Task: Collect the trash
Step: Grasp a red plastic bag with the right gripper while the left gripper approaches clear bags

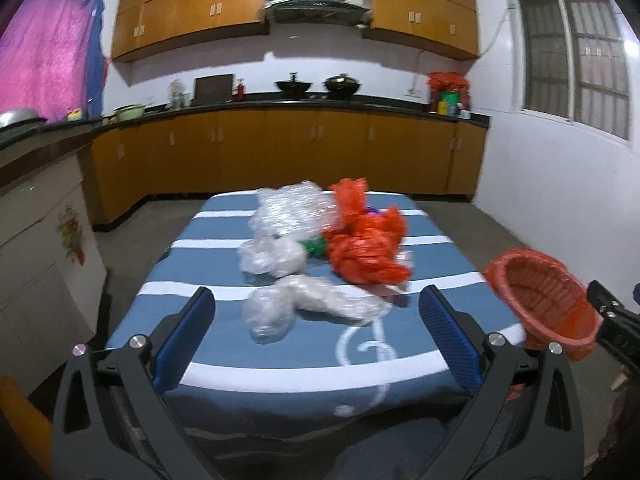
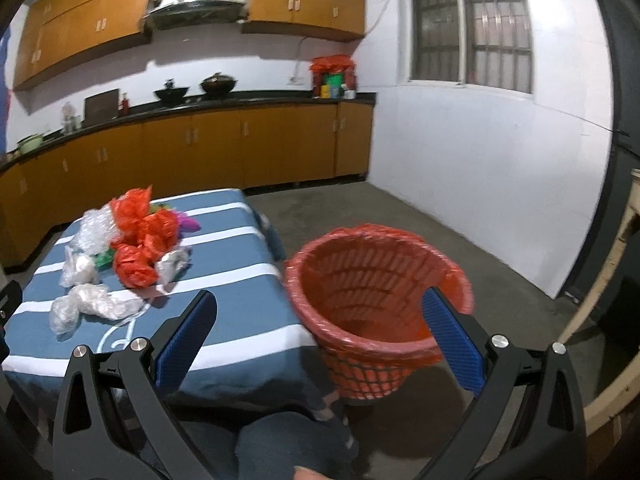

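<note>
- The trash sits in a heap on the counter (image 1: 280, 376), which has a blue and white striped cloth on it.
- In the heap are clear plastic bags (image 1: 280, 232), an orange plastic bag (image 1: 366, 252), and a little green bit (image 1: 314, 246) between them. One more clear bag (image 1: 296, 306) lies nearest the front edge.
- The orange basket (image 2: 372, 300) stands just beside the counter, off its right edge. It has an orange liner and looks empty inside.
- So I think the job has not really begun. All the trash is on the counter and none is in the basket. Every piece is left to pick up and drop in.
- The left tool (image 1: 318, 332) is spread wide and holds nothing. It hangs near the front of the counter, facing the nearest clear bag, not touching it.
- The right tool (image 2: 320, 336) is spread wide too and holds nothing. One of its blue fingers (image 2: 452, 340) shows in front of the basket's rim; I cannot tell if it touches.
- The left view shows the heap close up, but only part of the basket.
- The right view shows the whole basket and down inside it, plus a purple bit (image 2: 188, 222) behind the orange bag.
</note>
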`<state>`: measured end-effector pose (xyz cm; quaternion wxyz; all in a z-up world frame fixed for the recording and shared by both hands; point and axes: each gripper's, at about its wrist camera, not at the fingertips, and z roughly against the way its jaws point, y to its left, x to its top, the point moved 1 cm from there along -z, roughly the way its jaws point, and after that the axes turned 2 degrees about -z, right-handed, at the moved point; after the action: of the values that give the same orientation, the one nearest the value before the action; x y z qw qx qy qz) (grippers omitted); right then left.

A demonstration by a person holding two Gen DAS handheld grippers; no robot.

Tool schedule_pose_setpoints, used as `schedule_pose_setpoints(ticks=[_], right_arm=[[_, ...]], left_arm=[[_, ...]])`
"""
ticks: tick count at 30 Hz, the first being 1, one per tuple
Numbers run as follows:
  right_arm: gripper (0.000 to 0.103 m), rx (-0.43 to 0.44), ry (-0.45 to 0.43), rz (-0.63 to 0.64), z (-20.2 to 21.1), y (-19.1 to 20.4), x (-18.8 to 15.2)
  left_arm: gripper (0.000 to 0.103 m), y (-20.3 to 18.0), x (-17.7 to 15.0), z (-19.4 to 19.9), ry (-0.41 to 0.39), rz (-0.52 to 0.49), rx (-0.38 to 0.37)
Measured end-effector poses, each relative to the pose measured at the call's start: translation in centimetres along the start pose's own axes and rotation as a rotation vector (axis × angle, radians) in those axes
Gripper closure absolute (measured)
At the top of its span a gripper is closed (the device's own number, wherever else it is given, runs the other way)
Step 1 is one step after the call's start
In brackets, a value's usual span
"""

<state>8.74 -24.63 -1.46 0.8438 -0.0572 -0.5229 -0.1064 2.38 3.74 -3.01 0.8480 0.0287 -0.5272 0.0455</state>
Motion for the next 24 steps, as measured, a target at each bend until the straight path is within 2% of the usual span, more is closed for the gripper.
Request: schedule_pose_setpoints(ticks=[6, 10, 13, 17, 19, 24], right_arm=[[0.002, 0.077, 0.029, 0.050, -2.1, 3.3, 0.6], [0.002, 0.157, 0.045, 0.090, -4.2, 6.9, 1.4], [0.013, 0.225, 0.060, 0.122, -5.8, 10.0, 1.9], [0.029, 0.355, 0.139, 0.139, -9.2, 14.2, 2.0], [0.034, 0.374, 0.172, 0.152, -10.6, 15.6, 1.8], [0.036, 0.389, 0.239, 0.203, -14.4, 19.0, 1.0]], left_arm=[[0.004, 4.6, -0.2, -2.3, 0.050, 0.056, 0.074], [0.004, 7.0, -0.2, -3.2, 0.060, 0.093, 0.117], [0.004, 8.4, -0.3, -3.6, 0.052, 0.108, 0.141], [0.004, 9.6, -0.2, -4.4, 0.047, 0.114, 0.162], [0.004, 10.3, -0.2, -5.1, 0.051, 0.127, 0.165], [0.005, 11.6, -0.2, -6.7, 0.065, 0.153, 0.179]])
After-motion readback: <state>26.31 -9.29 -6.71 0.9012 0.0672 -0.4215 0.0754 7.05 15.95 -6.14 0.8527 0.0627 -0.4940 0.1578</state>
